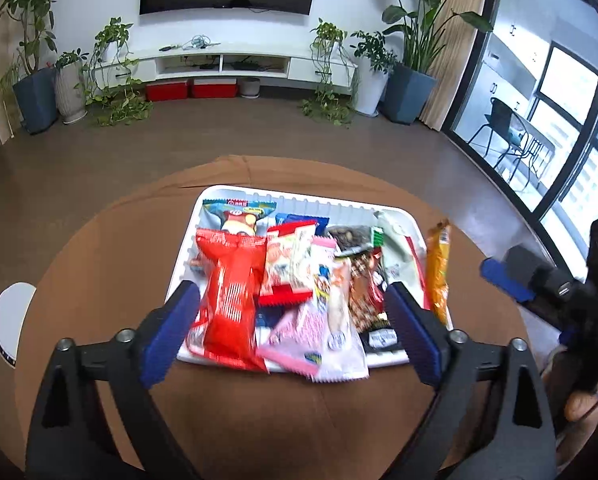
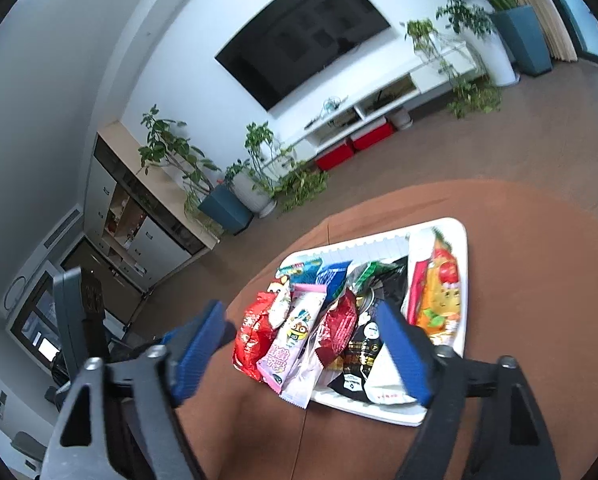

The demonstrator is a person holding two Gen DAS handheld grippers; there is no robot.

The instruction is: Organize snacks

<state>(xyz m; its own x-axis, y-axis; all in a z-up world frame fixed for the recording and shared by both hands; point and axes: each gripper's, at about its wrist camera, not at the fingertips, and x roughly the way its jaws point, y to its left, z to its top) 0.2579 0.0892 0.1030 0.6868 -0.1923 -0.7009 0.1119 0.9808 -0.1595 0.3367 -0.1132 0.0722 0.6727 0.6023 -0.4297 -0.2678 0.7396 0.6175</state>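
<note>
A white tray [image 1: 235, 194] on the round brown table holds several snack packets: a red bag [image 1: 229, 284], a pink-and-white packet [image 1: 327, 320], a dark brown packet [image 1: 363, 288] and an orange packet [image 1: 437, 268] along the right rim. My left gripper [image 1: 293, 320] is open and empty, its blue pads either side of the tray's near end, above it. My right gripper [image 2: 303, 350] is open and empty over the same tray [image 2: 461, 240], which shows the red bag [image 2: 253, 332], pink packet [image 2: 295, 336] and orange packet [image 2: 439, 296]. The right gripper also shows at the left wrist view's right edge [image 1: 507, 280].
The brown table [image 1: 99, 280] is round, with floor beyond its far edge. A white stool [image 1: 9, 320] stands at the left. A TV unit [image 1: 227, 64], potted plants and red boxes [image 1: 191, 88] line the far wall. Glass doors [image 1: 559, 120] are on the right.
</note>
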